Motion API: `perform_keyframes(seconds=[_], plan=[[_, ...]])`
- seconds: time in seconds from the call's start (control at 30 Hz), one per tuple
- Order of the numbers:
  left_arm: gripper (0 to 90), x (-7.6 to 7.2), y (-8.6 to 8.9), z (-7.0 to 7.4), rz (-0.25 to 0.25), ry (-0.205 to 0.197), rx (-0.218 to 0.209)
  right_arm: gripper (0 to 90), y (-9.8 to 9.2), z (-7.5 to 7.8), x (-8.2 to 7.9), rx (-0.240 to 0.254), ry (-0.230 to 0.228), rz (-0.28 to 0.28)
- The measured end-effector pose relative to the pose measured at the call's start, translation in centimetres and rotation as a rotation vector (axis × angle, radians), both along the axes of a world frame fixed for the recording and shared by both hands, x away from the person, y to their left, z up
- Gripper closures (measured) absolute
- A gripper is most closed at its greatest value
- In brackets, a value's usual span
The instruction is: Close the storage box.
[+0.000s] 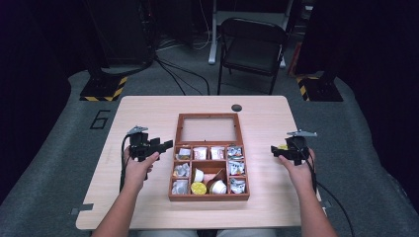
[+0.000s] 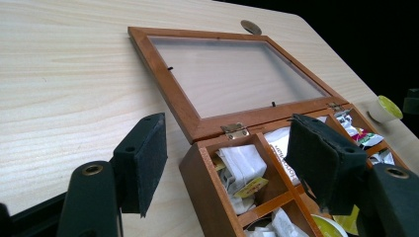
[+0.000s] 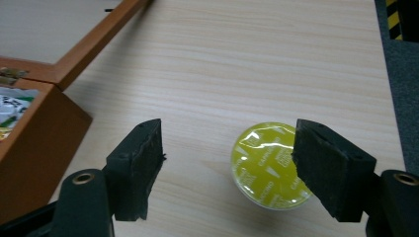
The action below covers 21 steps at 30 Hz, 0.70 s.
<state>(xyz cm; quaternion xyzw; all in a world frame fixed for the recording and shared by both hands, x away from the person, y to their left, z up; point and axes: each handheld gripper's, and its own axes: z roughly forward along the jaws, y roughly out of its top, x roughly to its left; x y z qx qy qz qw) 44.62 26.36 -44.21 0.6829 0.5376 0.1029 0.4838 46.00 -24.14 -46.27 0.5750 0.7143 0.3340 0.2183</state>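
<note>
An open wooden box (image 1: 209, 196) sits mid-table, its glass lid (image 1: 208, 129) folded flat behind it. Its compartments hold tea bags (image 2: 241, 165), foil packets (image 1: 236, 168) and capsules, one of them yellow-topped (image 1: 198, 188). My left gripper (image 1: 166, 144) stands open at the box's left rear corner (image 2: 197, 163), which lies between the spread jaws of the left gripper (image 2: 227, 133). A loose yellow-lidded capsule (image 3: 269, 165) rests on the table right of the box. My right gripper (image 3: 227, 143) is open around the capsule, which is close to the right jaw. In the high view, the right gripper (image 1: 274, 150) points left at the capsule (image 1: 282, 147).
A small dark round disc (image 1: 236, 107) lies on the table behind the lid. A black folding chair (image 1: 252, 44) stands beyond the table's far edge. The box's right side wall (image 3: 34, 138) is left of my right gripper. Bare tabletop (image 1: 143, 113) stretches either side of the box.
</note>
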Motion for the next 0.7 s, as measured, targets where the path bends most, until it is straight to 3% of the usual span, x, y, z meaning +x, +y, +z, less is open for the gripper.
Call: perform_keyframes(seconds=[0.33, 0.43, 0.7], plan=[[35.1, 0.3, -0.5, 0.3, -0.038, -0.004, 0.046, 33.6, 1.9, 0.9, -0.4, 0.029, -0.03, 0.102], [35.1, 0.5, -0.7, 0.5, -0.04, -0.012, 0.054, 37.3, 2.5, 1.3, -0.6, 0.068, -0.047, 0.124], [34.1, 1.0, -1.3, 1.0, -0.059, -0.01, 0.037, 38.5, 3.6, 1.7, -0.5, 0.133, 0.009, 0.18]])
